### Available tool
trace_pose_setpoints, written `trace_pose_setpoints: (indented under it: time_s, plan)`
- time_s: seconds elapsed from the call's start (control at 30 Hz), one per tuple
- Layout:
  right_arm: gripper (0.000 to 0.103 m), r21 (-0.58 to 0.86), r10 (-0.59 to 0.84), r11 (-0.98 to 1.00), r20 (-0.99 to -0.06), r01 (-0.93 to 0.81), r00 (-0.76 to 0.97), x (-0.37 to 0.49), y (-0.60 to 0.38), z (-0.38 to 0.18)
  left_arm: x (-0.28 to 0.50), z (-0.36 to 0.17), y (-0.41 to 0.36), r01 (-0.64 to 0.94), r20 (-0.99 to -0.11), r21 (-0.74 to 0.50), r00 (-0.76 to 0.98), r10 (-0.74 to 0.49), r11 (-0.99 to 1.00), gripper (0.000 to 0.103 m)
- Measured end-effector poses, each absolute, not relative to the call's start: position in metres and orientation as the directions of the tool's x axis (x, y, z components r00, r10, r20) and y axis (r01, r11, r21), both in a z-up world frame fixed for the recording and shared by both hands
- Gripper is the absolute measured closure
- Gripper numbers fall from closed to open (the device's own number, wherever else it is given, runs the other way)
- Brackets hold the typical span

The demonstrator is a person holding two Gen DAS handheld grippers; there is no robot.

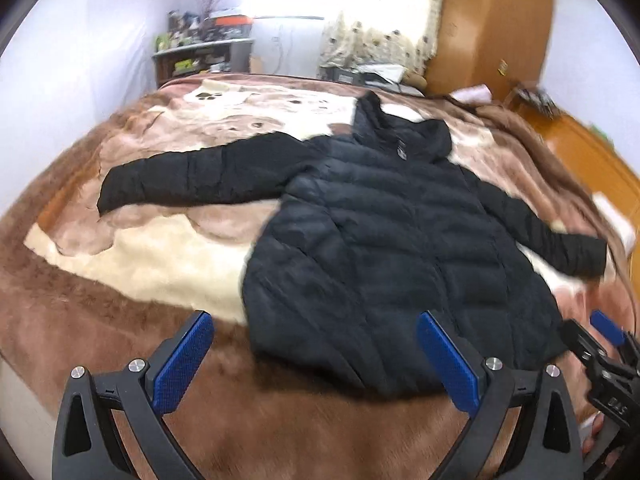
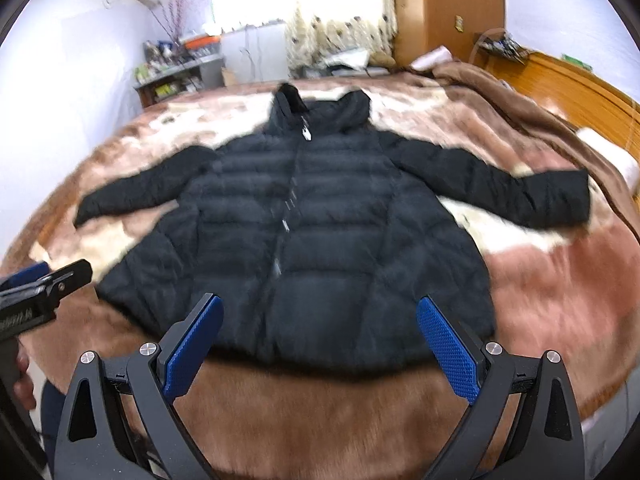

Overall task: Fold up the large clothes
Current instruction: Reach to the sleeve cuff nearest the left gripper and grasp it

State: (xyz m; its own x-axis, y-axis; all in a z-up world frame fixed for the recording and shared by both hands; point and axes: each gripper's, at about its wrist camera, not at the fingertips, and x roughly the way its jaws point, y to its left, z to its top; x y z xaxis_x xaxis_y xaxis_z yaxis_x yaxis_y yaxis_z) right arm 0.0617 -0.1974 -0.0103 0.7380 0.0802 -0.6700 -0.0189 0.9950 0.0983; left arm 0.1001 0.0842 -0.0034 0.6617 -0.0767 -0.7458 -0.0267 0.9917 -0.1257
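Note:
A black quilted puffer jacket point(image 1: 384, 232) lies flat and zipped on the bed, sleeves spread out, hood at the far end; it also shows in the right wrist view point(image 2: 320, 240). My left gripper point(image 1: 316, 328) is open and empty, above the bed just short of the jacket's hem near its left corner. My right gripper point(image 2: 320, 312) is open and empty, above the middle of the hem. The right gripper also shows at the lower right of the left wrist view point(image 1: 604, 344), and the left gripper shows at the left edge of the right wrist view point(image 2: 44, 276).
The bed is covered by a brown and cream plush blanket point(image 1: 160, 264). A cluttered shelf point(image 1: 200, 52) and a curtained window point(image 2: 336, 8) stand beyond the far end. A wooden wardrobe point(image 1: 492, 20) and a wooden headboard point(image 2: 580, 92) are on the right.

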Motion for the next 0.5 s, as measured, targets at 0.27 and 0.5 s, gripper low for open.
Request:
trace_pose_setpoints:
  time_s: [0.27,0.5]
  plan:
    - [0.005,0.176,0.205,0.977,-0.644,-0.118,0.737,0.146,-0.182,-0.01,0.194,-0.018,0.196,-0.226,-0.747,-0.189,0.664,0.009,0.956,0.0]
    - [0.005,0.169,0.23,0.973,-0.649,-0.157,0.726,0.214,-0.158,-0.023,0.263,-0.06,0.288,-0.409,-0.802,-0.235,0.594,0.061,0.882,0.0]
